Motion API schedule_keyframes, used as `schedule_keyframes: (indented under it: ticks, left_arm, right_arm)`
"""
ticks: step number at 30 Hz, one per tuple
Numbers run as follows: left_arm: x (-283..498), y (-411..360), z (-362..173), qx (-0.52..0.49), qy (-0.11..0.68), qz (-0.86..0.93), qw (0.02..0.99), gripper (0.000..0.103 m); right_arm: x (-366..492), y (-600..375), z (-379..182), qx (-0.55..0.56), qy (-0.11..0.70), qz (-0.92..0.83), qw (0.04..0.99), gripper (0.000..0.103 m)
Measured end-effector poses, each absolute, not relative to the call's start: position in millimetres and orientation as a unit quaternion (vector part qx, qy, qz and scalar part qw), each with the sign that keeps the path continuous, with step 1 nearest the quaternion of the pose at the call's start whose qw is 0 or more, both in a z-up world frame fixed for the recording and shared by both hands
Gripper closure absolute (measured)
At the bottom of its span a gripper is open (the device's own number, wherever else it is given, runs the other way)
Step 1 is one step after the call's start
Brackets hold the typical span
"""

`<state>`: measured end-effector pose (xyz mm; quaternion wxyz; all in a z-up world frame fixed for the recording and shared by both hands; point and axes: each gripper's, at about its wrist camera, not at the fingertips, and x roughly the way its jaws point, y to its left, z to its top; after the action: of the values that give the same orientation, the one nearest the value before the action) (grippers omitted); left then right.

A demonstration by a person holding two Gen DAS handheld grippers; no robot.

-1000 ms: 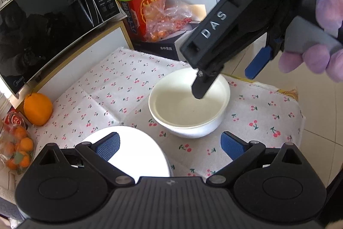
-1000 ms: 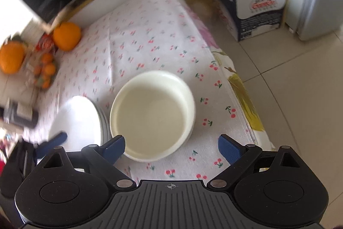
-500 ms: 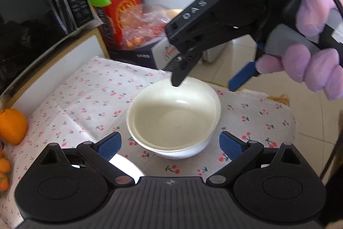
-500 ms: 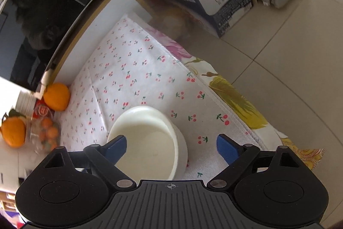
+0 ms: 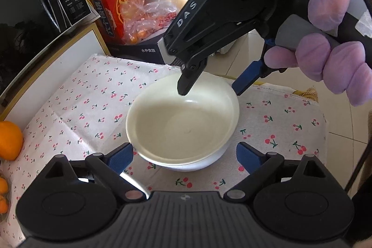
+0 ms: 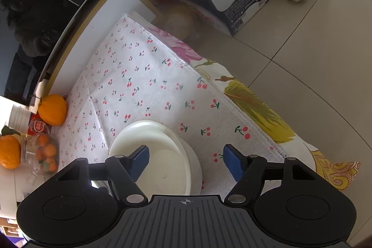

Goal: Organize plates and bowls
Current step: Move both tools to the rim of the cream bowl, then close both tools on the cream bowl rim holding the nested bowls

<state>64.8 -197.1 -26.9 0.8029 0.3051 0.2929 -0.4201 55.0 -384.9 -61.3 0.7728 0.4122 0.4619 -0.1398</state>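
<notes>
Left wrist view: the round, deep, cream-white ceramic bowl (image 5: 183, 127) sits on the white cherry-print cloth (image 5: 93, 104) toward its right-hand edge, upright, empty; the left gripper (image 5: 184, 155) hovers at the bowl's near rim, its blue-padded fingers (image 5: 122, 156) spread wide to either side of the bowl, closing slightly but clear of the wall; nothing gripped. At the bowl's far rim the right gripper (image 5: 212, 87), held by a hand in a lilac glove (image 5: 330, 48), straddles the wall; one black finger dips inside the bowl, one blue pad stands outside; jaws closing, pads seemingly not yet pressing. A sliver of a white plate's rim (image 5: 133, 183) shows under the left gripper's body, near the cloth's near edge; how many plates lie there I cannot tell. Black microwave (image 5: 34, 13) on the shelf beyond the cloth's left edge; an orange (image 5: 9, 141) at the left edge.

Right wrist view: the bowl (image 6: 160, 155) lies at the cloth's (image 6: 139, 76) near edge, right under the right gripper (image 6: 186, 160); left pad inside the bowl, right pad outside the wall, a gap visible on the outer side; closing, no clamp. Orange (image 6: 52, 109) and a bag of small fruit (image 6: 44, 155) off the cloth's left corner.

Progress, by judgement: early to middle; the bowl is not lifted, not stacked; the grip is only forming. Left to do: clamp the wall, lift, carry the bowl to its place, probably by or on the plate; any other dishes are out of view.
</notes>
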Motion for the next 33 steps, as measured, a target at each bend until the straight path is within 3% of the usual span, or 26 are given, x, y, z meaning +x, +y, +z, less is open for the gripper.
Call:
schedule_keyframes:
  ticks: [4, 17, 33]
  left_arm:
    - [67, -201, -29, 0.311, 0.290, -0.409, 0.807, 0.008]
    - [68, -202, -31, 0.315, 0.290, -0.402, 0.809, 0.008]
    - [63, -200, -18, 0.286, 0.273, -0.410, 0.822, 0.011]
  right_arm:
    - [56, -383, -63, 0.413, 0.466, -0.144, 0.769, 0.043]
    - [57, -387, -76, 0.429, 0.475, -0.144, 0.754, 0.085]
    - [53, -385, -59, 0.414, 0.467, -0.133, 0.770, 0.085]
